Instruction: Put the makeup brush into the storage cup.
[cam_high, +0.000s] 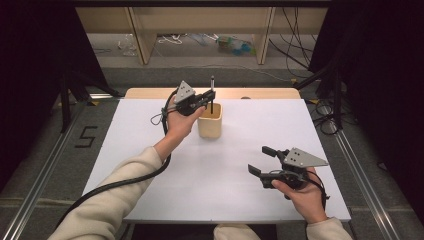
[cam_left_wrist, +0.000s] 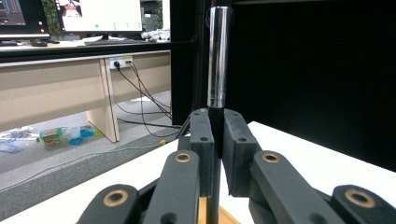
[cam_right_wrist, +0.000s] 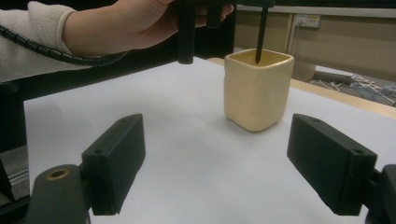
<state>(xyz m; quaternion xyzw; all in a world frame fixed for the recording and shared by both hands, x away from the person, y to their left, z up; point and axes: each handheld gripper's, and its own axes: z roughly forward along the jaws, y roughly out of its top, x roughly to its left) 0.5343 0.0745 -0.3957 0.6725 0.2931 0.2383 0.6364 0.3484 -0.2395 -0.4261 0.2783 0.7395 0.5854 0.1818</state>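
Observation:
A cream square cup (cam_high: 210, 121) (cam_right_wrist: 258, 88) stands on the white table sheet (cam_high: 215, 165), toward the far middle. My left gripper (cam_high: 207, 97) (cam_left_wrist: 215, 140) is shut on a black pen with a silver upper barrel (cam_left_wrist: 218, 60) (cam_high: 212, 92), held upright over the cup. In the right gripper view the pen's tip (cam_right_wrist: 260, 35) dips just inside the cup's mouth. My right gripper (cam_high: 262, 160) (cam_right_wrist: 233, 163) stands open near the front right of the sheet. Nothing is between its jaws, and it faces the cup.
A wooden board edge (cam_high: 260, 92) runs along the far side of the sheet. Beyond it are desk legs (cam_high: 142, 37), floor cables (cam_high: 295, 55) and some litter (cam_high: 235, 45). Black curtains (cam_high: 380, 75) flank both sides. The left gripper's cable (cam_high: 130, 177) trails along the forearm.

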